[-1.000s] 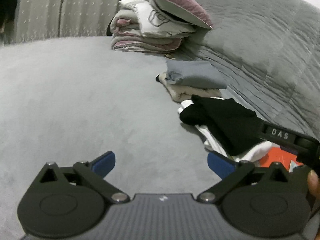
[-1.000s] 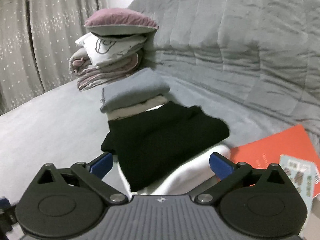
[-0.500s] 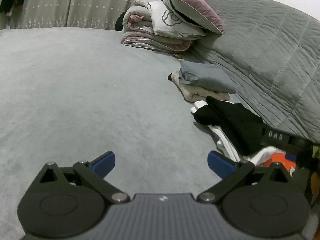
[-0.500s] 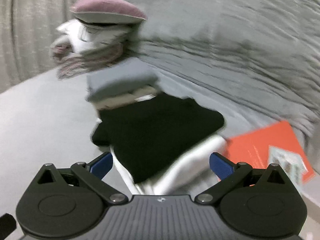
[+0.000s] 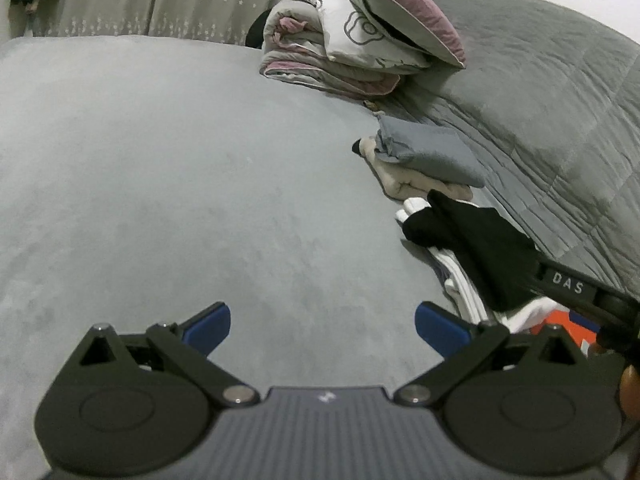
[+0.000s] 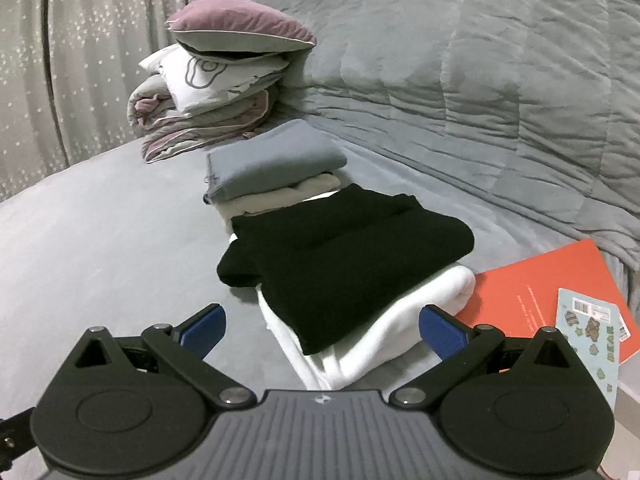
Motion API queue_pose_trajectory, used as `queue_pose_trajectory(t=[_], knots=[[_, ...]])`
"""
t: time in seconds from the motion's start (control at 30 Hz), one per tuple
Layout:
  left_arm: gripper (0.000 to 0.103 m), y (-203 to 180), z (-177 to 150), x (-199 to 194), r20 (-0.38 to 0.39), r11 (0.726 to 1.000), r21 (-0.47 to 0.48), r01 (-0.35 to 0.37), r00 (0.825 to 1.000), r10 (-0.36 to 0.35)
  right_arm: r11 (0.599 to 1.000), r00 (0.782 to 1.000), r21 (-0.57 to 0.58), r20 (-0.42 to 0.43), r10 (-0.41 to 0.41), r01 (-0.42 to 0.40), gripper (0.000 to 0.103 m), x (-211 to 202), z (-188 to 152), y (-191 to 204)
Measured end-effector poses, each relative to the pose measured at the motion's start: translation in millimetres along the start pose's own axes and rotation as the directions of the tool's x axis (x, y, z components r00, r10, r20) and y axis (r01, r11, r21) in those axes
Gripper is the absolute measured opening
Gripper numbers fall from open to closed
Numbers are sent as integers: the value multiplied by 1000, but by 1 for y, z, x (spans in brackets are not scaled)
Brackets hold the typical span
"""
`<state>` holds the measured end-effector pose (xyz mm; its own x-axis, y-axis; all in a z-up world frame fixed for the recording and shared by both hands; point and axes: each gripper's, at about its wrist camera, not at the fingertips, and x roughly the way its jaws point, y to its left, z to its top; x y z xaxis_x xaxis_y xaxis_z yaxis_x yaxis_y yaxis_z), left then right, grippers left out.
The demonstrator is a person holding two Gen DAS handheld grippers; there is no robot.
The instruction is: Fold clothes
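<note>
Left gripper [image 5: 322,322] spread wide, nothing between fingers, hovering over bare grey bedspread [image 5: 168,184]. Right gripper [image 6: 322,326] likewise spread wide, empty, pointed at folded black garment [image 6: 344,256] at 12 o'clock, lying on folded white garment [image 6: 384,332]. Beyond, toward 11, grey folded garment [image 6: 272,158] stacked on beige garment [image 6: 280,198]. Pile of bedding with mauve pillow [image 6: 236,26] on top at 10–11. Orange book [image 6: 560,292] at 2–3, just beside white garment. In left view, clothes stacks at 2 o'clock.

Folded black garment [image 6: 344,256] lies atop white garment [image 6: 384,340], beside orange book [image 6: 560,284].
</note>
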<state>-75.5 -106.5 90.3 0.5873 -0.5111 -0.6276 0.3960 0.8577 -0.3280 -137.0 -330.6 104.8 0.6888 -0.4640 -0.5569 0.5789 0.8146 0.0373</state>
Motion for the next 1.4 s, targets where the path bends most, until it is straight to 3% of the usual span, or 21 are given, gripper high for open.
queue_pose_trajectory(t=[0.3,0.9,1.4], knots=[[103,-8,-4,4,-17,999,34,37,999,-36,998,999,-44,16,-41,41,103,0,-1,5],[103,-8,-5,6,-25,999,20,50,998,-49,999,1000,-30,-11,-18,17,103,2,-1,3],[103,-16,-7,6,-29,996,44,82,996,-80,997,998,-46,-4,-63,63,103,4,0,-1]])
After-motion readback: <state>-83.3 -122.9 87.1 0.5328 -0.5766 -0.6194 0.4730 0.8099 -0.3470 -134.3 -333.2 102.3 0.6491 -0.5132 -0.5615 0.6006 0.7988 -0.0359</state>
